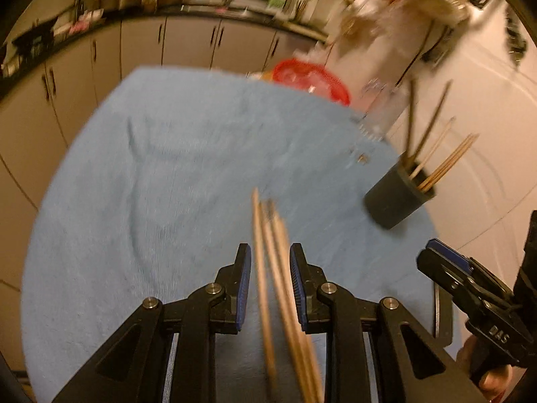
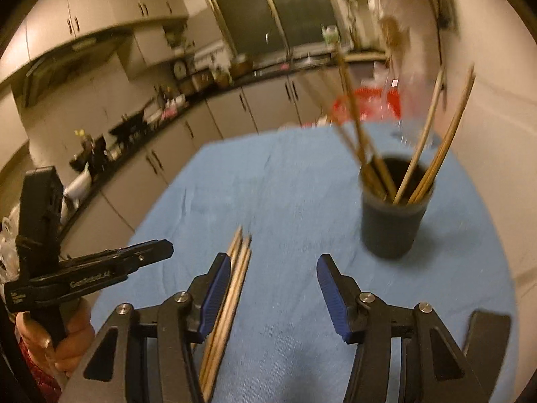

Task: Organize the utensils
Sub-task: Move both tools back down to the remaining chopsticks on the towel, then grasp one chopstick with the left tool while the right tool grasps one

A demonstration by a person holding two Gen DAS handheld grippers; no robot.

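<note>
Several loose chopsticks [image 1: 275, 268] lie on blue cloth [image 1: 167, 184], lower centre of left view, between jaws of left gripper [image 1: 270, 265], narrowly parted, not clamping. Right gripper [image 2: 273, 278] half open, empty; sticks brush its left pad. Dark cup [image 2: 392, 215], right, already holds others. We judge pickup step: close, lift, drop into cup.

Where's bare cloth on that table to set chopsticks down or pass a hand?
Widest free patch: the blue cloth left of the loose chopsticks, out to the cabinet-side edge. A smaller strip lies between those chopsticks and the dark cup. Crowded: the far right corner, with the cup, its upright chopsticks, a red container and a blurred clear item.
</note>
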